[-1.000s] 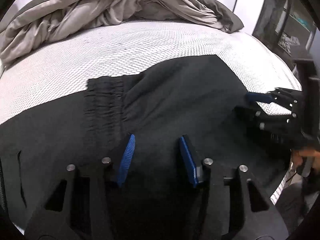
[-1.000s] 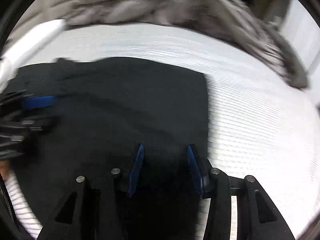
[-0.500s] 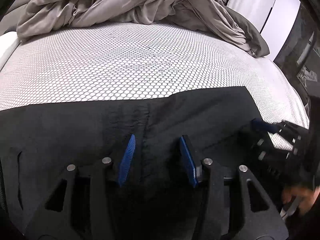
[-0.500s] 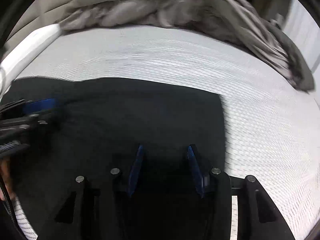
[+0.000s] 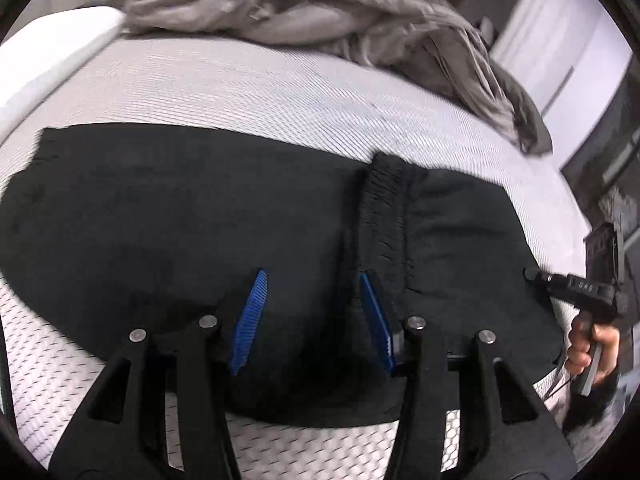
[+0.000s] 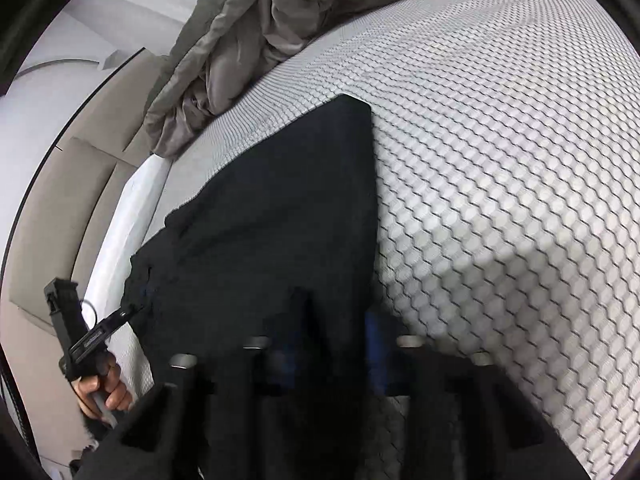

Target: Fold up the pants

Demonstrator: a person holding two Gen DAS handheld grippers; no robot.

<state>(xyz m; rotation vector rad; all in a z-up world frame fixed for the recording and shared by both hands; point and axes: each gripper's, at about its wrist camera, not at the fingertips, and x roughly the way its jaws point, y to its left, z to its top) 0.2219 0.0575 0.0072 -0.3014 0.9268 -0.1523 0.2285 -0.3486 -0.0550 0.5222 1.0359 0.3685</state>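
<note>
The black pants lie folded on the white honeycomb mattress, the gathered waistband lying over the right part. My left gripper is open just above the near part of the pants, blue pads apart, holding nothing. In the right wrist view the pants stretch away from the camera. My right gripper is low at the pants' near edge; dark cloth hangs between its blurred fingers. The right gripper also shows in the left wrist view at the pants' right edge.
A crumpled grey duvet lies along the far side of the mattress, also in the right wrist view. A white pillow edge is at far left. Dark furniture stands beyond the right side of the bed.
Both views have swung. The left gripper pulled back and left, so the waistband now lies to its right. The right gripper dropped low onto the pants' near edge, with cloth between its fingers.
</note>
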